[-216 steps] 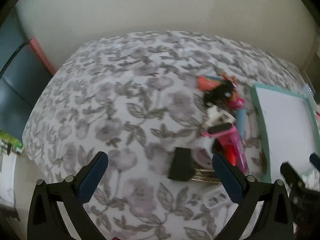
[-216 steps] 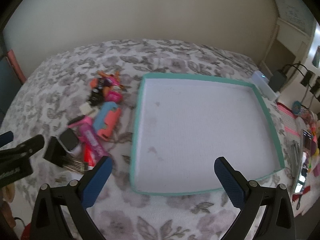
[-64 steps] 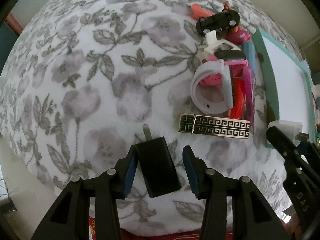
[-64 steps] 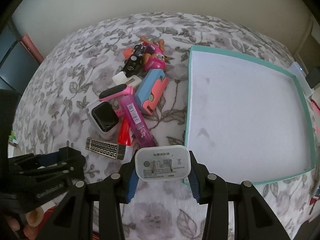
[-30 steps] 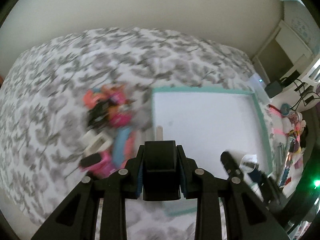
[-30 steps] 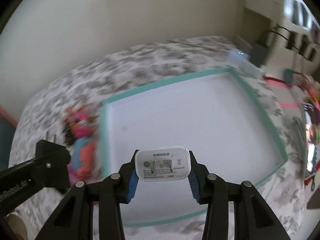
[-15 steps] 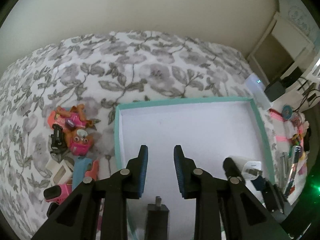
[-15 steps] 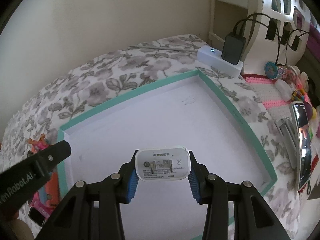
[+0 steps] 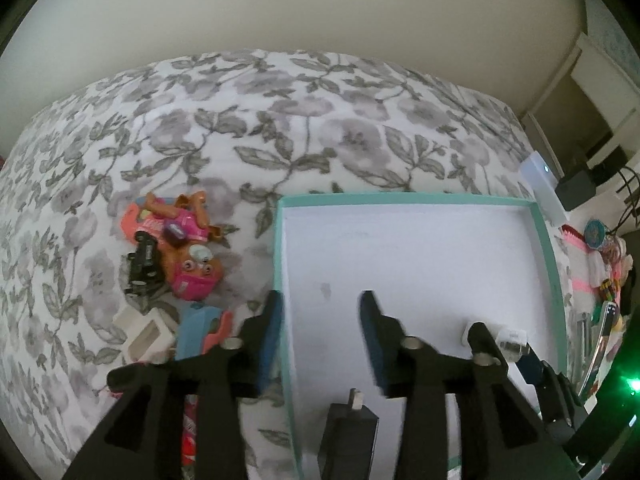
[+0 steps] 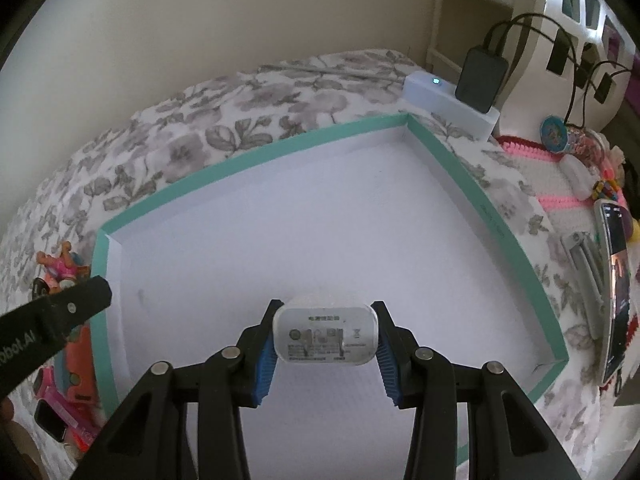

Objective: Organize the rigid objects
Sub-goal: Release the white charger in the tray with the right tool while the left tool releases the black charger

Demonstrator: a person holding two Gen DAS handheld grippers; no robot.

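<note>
Your black charger (image 9: 350, 438) lies at the bottom centre of the left view, inside the teal-rimmed tray (image 9: 545, 236). Your left gripper (image 9: 320, 338) has just been opening; its jaws stand apart with nothing between them. Your right gripper (image 10: 325, 338) is clamped on the white charger (image 10: 325, 335), low over the tray's white floor.

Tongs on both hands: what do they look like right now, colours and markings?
Both are black plastic frames with silver screw heads. The left tongs carry dark blue pads; the right tongs have ribbed blue pads. White lettering runs along the left one's side.
</note>
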